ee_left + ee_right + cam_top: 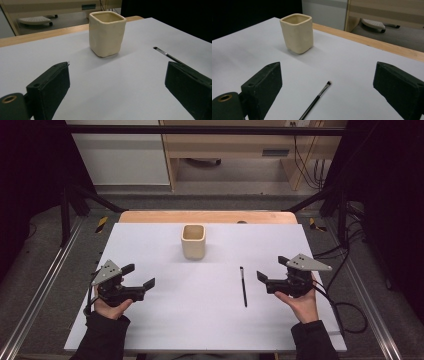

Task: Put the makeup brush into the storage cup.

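Left gripper (139, 276): lower left of the high view, resting on the white sheet (150, 320), jaws spread wide, nothing between them.
Cup (193, 241): cream, square-mouthed, upright, upper centre of the sheet.
Brush (243, 286): thin and black, lying flat right of centre, bristle end toward the cup, just beside the right gripper.
Right gripper (271, 268): lower right, jaws parted, empty.
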Available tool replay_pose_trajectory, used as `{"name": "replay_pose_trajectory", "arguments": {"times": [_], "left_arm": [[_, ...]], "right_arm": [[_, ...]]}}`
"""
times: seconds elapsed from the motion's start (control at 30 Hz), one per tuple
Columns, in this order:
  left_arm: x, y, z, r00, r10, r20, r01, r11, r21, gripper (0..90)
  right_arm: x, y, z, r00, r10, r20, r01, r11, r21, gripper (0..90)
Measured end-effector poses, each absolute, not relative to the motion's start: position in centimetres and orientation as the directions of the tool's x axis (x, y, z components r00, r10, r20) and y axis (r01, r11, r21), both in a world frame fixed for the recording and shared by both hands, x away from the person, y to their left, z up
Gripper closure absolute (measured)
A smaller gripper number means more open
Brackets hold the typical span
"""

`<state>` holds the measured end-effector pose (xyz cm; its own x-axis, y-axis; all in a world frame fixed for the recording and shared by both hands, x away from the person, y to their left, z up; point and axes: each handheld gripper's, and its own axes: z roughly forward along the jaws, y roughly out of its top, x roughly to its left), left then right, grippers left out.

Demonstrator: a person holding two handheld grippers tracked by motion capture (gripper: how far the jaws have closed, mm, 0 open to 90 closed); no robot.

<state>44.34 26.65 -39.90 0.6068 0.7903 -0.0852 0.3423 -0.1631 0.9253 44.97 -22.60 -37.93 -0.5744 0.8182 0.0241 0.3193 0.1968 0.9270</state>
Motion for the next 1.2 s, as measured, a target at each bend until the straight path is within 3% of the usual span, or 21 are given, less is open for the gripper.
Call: {"name": "replay_pose_trajectory", "arguments": {"times": [0.6, 1.2], "left_arm": [[44.7, 26.5, -40.3, 0.606, 0.792, -0.074, 0.35, -0.181, 0.919, 5.4], [44.6, 26.4, -40.3, 0.612, 0.788, -0.066, 0.348, -0.193, 0.917, 5.4]], "right_arm": [[47.8, -18.7, -40.3, -0.579, 0.816, 0.004, 0.411, 0.287, 0.865, 12.2], [49.4, -16.3, -44.3, -0.575, 0.818, -0.009, 0.499, 0.36, 0.789, 22.8]]}}
